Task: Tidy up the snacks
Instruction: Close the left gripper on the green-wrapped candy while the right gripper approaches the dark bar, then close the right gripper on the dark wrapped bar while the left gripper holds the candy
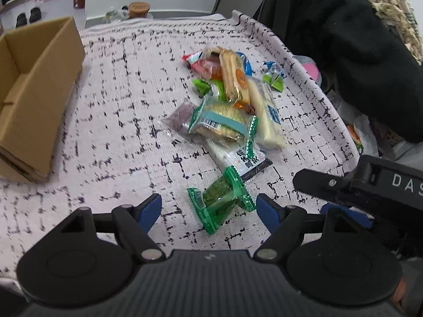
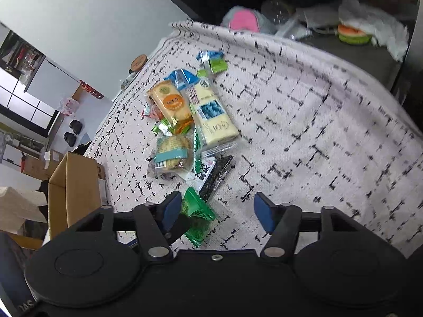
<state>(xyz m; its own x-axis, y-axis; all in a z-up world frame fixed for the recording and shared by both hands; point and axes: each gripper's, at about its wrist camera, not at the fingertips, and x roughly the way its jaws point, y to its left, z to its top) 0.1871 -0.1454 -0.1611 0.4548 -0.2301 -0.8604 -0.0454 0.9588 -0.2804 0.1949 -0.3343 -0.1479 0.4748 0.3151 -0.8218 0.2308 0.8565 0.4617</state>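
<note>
Cardboard box (image 1: 34, 100) interior in left view only, not right.

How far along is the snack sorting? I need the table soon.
Nothing looks done: the visible part of the box is empty. In hand: the left claw, open, straddles a green packet; the right claw holds nothing. The whole pile is left.

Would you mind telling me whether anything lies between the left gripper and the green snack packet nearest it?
Nothing visible does. The green snack packet already lies between the open fingers of the left gripper, and the right gripper sits off to its side.
</note>
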